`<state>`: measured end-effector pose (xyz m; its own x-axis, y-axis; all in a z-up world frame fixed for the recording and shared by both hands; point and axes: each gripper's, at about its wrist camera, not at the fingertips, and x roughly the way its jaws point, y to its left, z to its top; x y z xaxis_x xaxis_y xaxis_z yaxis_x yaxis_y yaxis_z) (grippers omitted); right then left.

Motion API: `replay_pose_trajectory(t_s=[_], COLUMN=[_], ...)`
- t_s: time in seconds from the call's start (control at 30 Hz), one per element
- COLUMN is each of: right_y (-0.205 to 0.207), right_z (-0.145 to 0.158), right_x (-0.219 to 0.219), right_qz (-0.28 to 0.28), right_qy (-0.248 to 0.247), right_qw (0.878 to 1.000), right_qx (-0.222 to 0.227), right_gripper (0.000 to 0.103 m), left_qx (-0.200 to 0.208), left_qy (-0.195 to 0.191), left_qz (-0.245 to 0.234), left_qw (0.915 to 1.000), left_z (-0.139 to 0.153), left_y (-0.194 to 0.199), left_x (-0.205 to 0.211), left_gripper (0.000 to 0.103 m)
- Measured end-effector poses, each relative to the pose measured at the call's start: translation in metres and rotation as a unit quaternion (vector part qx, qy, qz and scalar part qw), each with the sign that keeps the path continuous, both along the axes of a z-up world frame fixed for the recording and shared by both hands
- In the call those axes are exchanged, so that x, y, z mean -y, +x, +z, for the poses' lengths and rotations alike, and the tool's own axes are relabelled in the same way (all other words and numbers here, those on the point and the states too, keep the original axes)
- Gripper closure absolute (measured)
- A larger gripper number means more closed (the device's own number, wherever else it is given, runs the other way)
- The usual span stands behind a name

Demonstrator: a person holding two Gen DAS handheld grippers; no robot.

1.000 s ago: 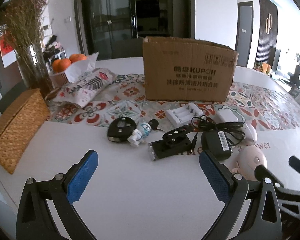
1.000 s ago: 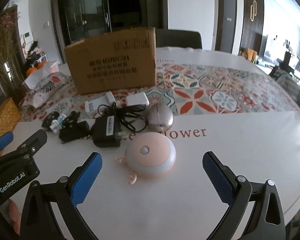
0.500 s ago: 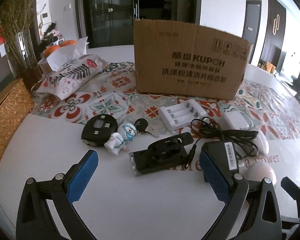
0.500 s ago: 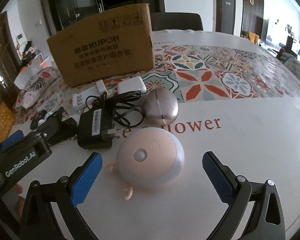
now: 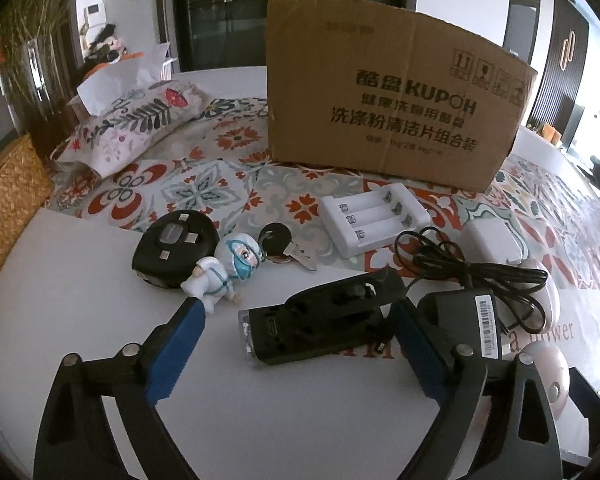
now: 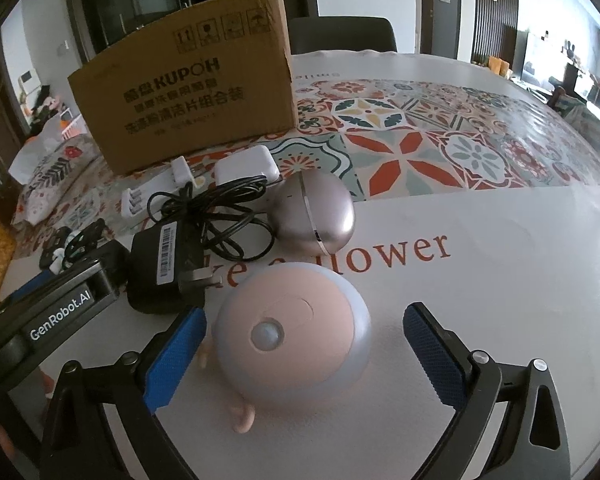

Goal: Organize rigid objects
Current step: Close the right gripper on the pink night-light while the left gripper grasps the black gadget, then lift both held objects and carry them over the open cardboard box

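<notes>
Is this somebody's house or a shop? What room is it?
Most likely a home, probably a dining or living room. A big round table wears a patterned tablecloth, a chair is pushed up behind it, and a fabric tissue cover sits on top, with dark glass doors behind.

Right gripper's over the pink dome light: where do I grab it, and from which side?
Grip the pink dome light across its round rim, low near the table, coming down from above. The right gripper, open, already straddles it; the domed top would slip.
</notes>
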<state>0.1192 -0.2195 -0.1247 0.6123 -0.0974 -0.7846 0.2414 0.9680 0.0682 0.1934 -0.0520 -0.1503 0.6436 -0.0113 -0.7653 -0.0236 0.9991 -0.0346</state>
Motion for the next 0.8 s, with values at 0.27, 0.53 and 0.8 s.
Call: replay_pose_trajectory(t_s=[0.27, 0.53, 0.8], right_y=[0.002, 0.002, -0.004], right_z=[-0.003, -0.002, 0.0], right_x=[-0.005, -0.008, -0.007], right_qz=[0.004, 0.01, 0.015], right_qy=[-0.008, -0.012, 0.005], right_qw=[1.0, 1.0, 1.0], right_qx=[0.0, 0.005, 0.003], right_gripper=[0.012, 0.027, 0.027], left_qx=[-0.014, -0.017, -0.014], left_qy=[-0.016, -0.028, -0.017], left_qz=[0.001, -0.016, -0.031], left_qw=[0.9998, 0.9993, 0.9993], left_z=[-0.009, -0.008, -0.002], left_y=[0.003, 0.001, -0.012], left_x=[-0.003, -0.005, -0.009], left_gripper=[0.013, 0.027, 0.027])
